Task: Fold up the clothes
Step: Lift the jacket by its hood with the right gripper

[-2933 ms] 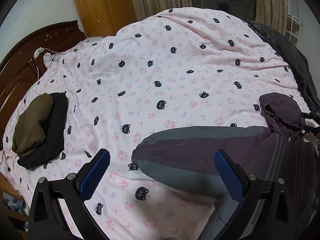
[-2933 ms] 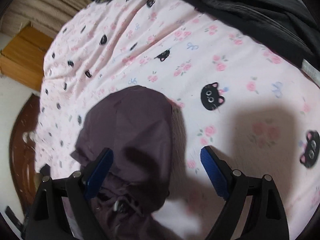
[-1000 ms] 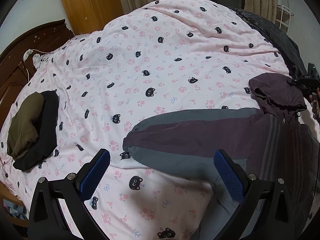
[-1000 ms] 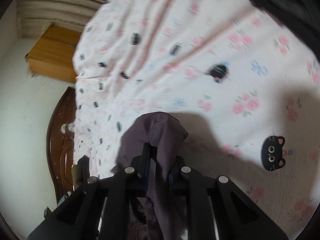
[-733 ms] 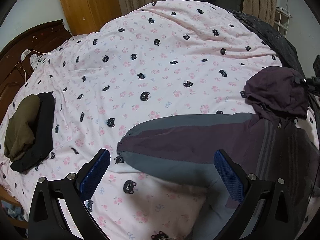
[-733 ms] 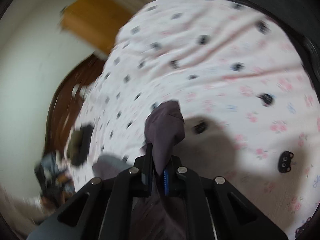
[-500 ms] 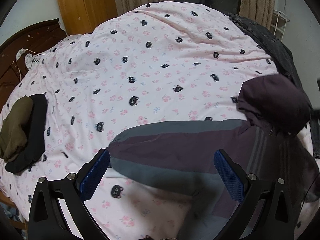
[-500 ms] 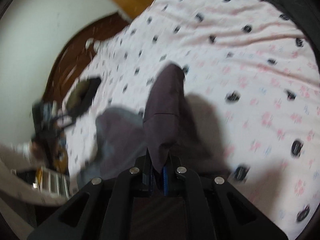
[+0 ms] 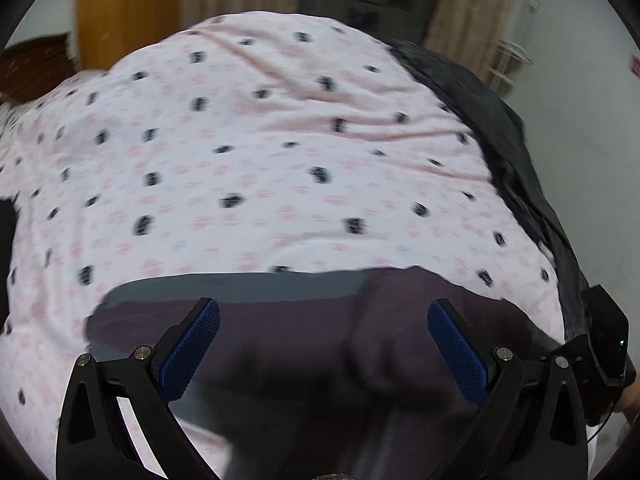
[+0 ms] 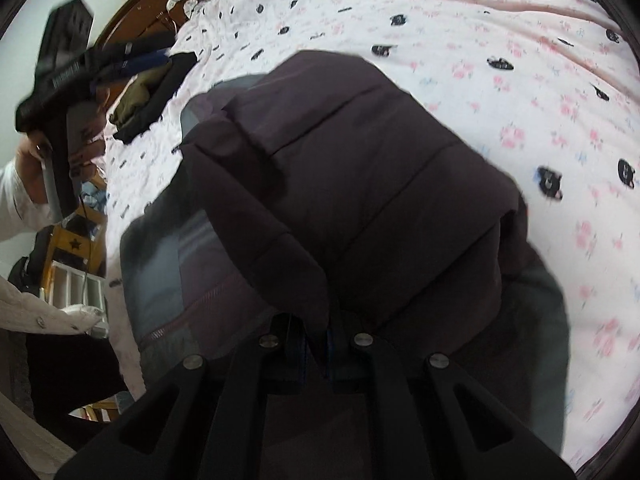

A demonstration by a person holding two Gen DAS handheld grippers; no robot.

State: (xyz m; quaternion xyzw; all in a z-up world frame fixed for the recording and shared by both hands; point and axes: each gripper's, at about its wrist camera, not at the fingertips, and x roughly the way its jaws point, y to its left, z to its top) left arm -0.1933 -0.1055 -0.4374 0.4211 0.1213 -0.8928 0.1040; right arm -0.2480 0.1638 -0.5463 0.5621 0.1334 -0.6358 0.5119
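Purple-grey jacket (image 10: 360, 184) lies on bed (image 10: 520, 60), hood folded over body. Right gripper (image 10: 316, 344) fingers pinch hood; left gripper (image 9: 324, 344) fingers wide. Right view alone shows olive-black pile (image 10: 148, 92).

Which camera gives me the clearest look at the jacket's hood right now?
The right wrist view: the purple hood fills the frame, sharp, folded over the jacket body, its edge clamped in the shut right tool. The left wrist view shows the hood only as a dark, motion-blurred lump between the open left tool's fingers.
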